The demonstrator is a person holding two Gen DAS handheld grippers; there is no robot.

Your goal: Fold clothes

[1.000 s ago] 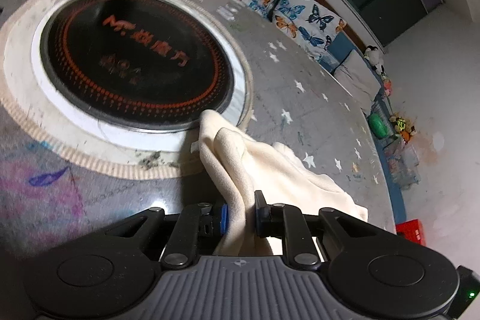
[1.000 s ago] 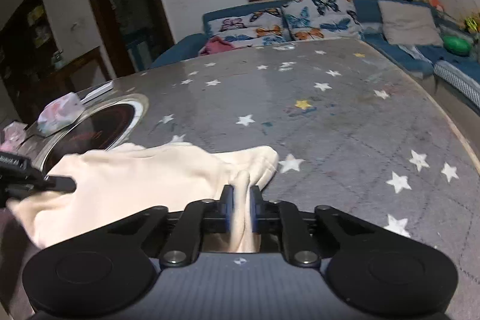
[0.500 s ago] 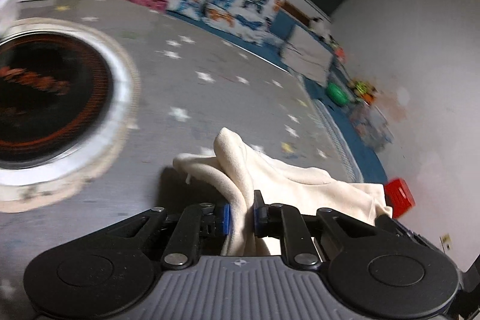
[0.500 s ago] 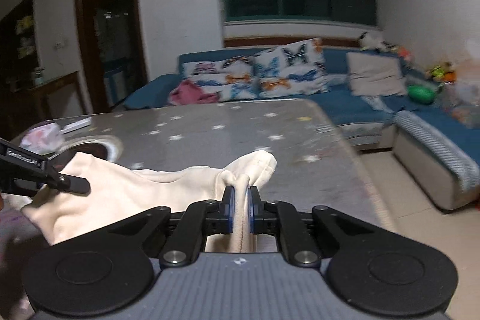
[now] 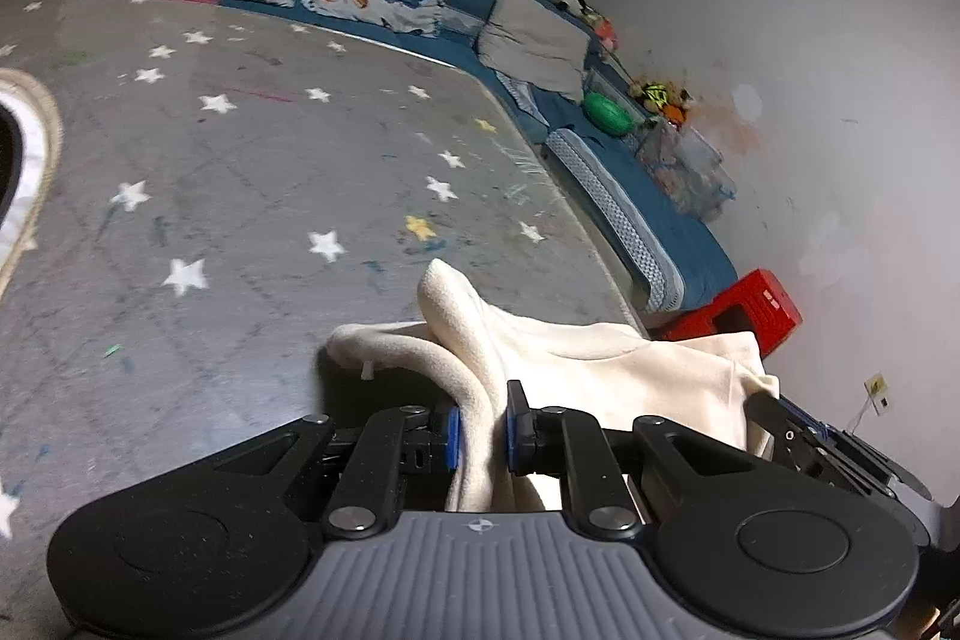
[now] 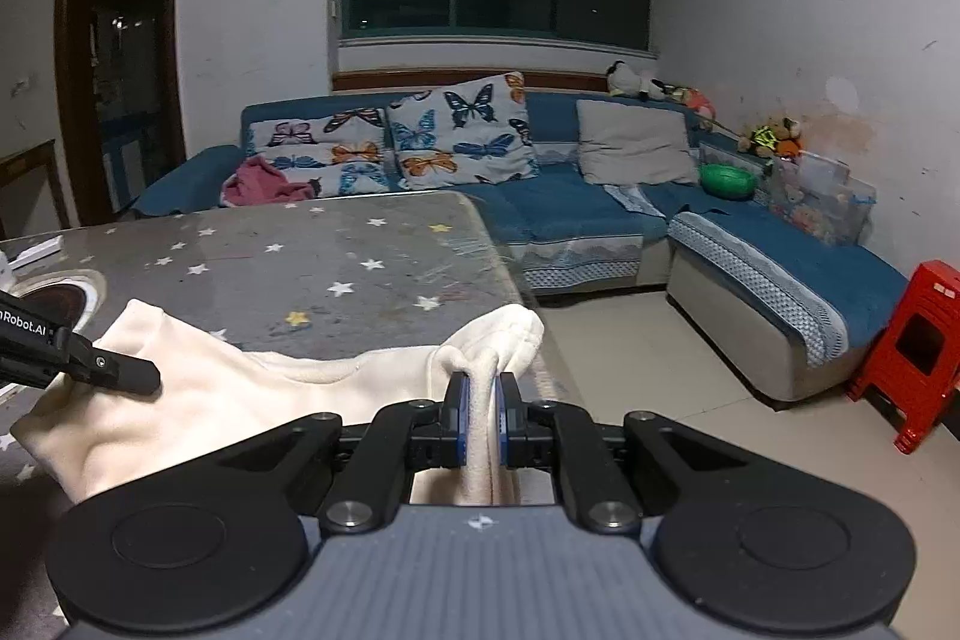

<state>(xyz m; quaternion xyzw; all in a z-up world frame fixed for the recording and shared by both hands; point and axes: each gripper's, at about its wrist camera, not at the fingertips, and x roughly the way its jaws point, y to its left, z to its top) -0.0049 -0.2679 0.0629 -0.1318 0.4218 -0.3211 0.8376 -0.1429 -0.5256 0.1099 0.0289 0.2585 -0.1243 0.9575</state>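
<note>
Lifted and swung toward the sofa side since a second ago: both grippers, with the stove ring now pushed to the far left edge of the left view and the worktop (image 5: pixel 252 196) edge passed under the right fingers.

Cream garment (image 6: pixel 252 400) is held off the worktop, stretched between the two pairs of fingers. Left gripper (image 5: pixel 483 427) is clamped on a bunched fold, a loop of fabric standing up just ahead of the fingers. Right gripper (image 6: pixel 480 418) is likewise closed on a pinched edge, a rounded corner poking out ahead of the fingers.

Two-point hold is judged to keep one edge taut so the hanging part drops straight. Fold stage cannot be settled from this: carried to lay flat, or carried over to make a fold.
</note>
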